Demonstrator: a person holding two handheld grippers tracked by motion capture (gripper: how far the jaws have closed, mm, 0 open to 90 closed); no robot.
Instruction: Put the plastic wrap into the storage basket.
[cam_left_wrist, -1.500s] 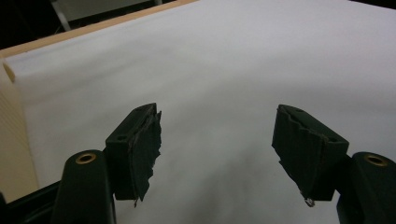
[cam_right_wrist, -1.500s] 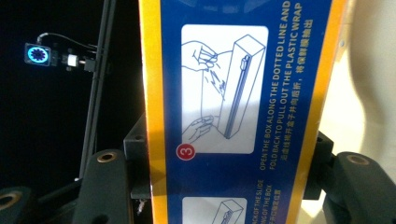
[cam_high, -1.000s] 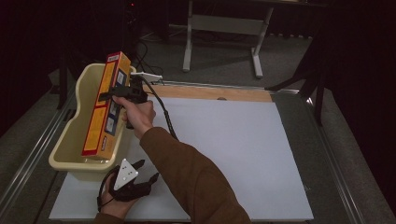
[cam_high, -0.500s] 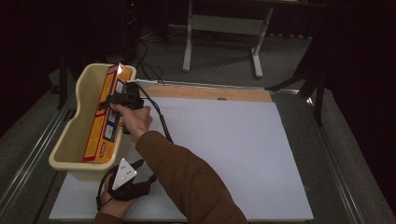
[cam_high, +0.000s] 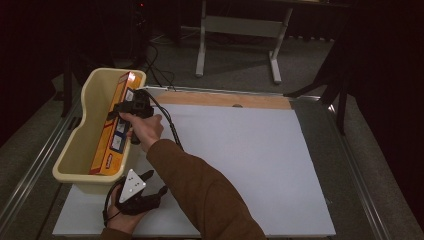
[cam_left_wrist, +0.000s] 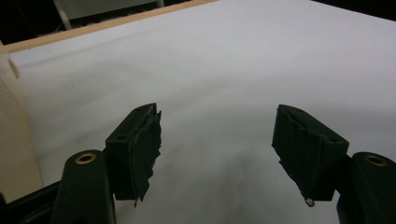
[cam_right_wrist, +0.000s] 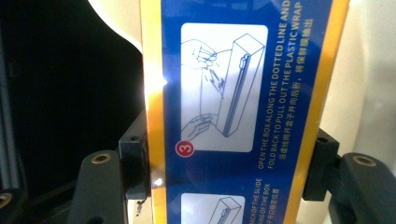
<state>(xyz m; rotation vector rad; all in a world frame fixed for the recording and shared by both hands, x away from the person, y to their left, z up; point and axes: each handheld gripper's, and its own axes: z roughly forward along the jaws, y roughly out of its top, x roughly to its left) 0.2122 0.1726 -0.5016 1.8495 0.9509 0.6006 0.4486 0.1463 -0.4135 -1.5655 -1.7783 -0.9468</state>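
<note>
Clamped in the right gripper (cam_high: 131, 106), the long orange-and-blue cardboard wrap box (cam_high: 114, 131) has sunk lower into the cream plastic tub (cam_high: 75, 145), nearly stowed, while beside the tub the left gripper (cam_high: 150, 184) gapes empty.

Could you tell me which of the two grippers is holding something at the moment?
The right gripper, reaching across to the cream tub, has its jaws shut on the orange plastic wrap box; the left gripper sits open over the white mat.
</note>
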